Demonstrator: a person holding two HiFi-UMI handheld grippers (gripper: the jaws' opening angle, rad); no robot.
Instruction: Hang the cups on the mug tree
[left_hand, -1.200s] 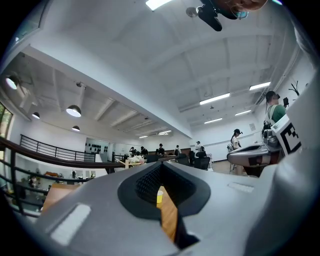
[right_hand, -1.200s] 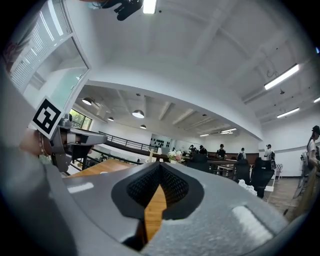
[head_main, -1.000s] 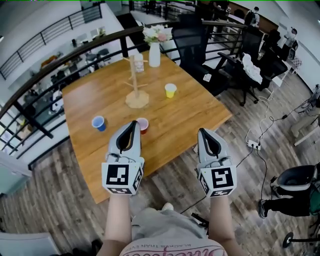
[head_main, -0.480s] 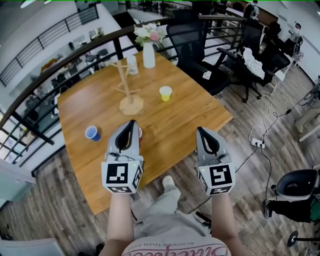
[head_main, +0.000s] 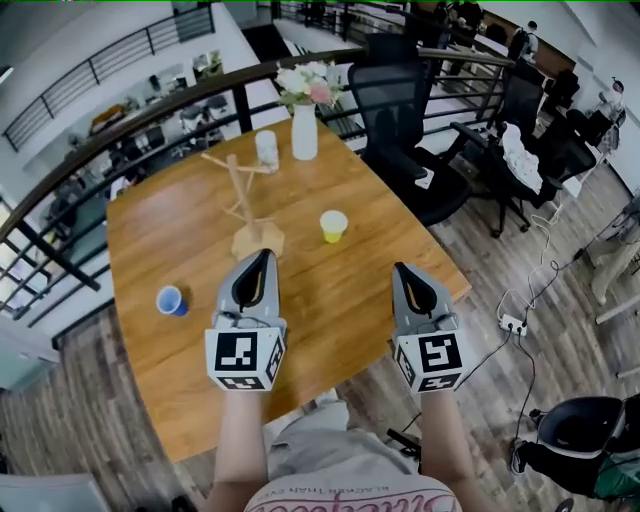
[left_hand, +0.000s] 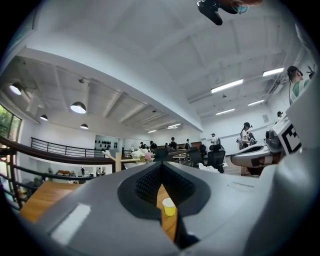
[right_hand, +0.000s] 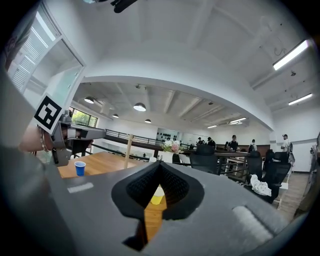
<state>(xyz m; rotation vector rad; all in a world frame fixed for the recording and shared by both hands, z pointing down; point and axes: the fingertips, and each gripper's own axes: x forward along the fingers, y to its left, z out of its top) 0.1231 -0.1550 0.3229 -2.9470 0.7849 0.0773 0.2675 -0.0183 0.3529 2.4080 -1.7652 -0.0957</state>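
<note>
A wooden mug tree (head_main: 243, 195) stands bare on the wooden table (head_main: 340, 300), toward its far side. Right of it sits a yellow cup (head_main: 333, 225), and a blue cup (head_main: 171, 300) sits near the table's left edge. My left gripper (head_main: 262, 256) hovers just in front of the tree's base, shut and holding nothing. My right gripper (head_main: 404, 270) is level with it over the table's right part, also shut and empty. The yellow cup (left_hand: 169, 206) shows through the left gripper's gap, and the yellow cup (right_hand: 156, 196) through the right gripper's gap. The blue cup (right_hand: 79, 168) shows at the right gripper view's left.
A white vase of flowers (head_main: 305, 125) and a clear glass (head_main: 267, 150) stand at the table's far edge, against a black railing (head_main: 150, 105). Black office chairs (head_main: 400, 110) crowd the table's right side. Cables and a power strip (head_main: 516, 323) lie on the floor at right.
The view has moved closer to the table, so both grippers now hang over its near part. A red cup seen earlier by the left gripper is now out of sight.
</note>
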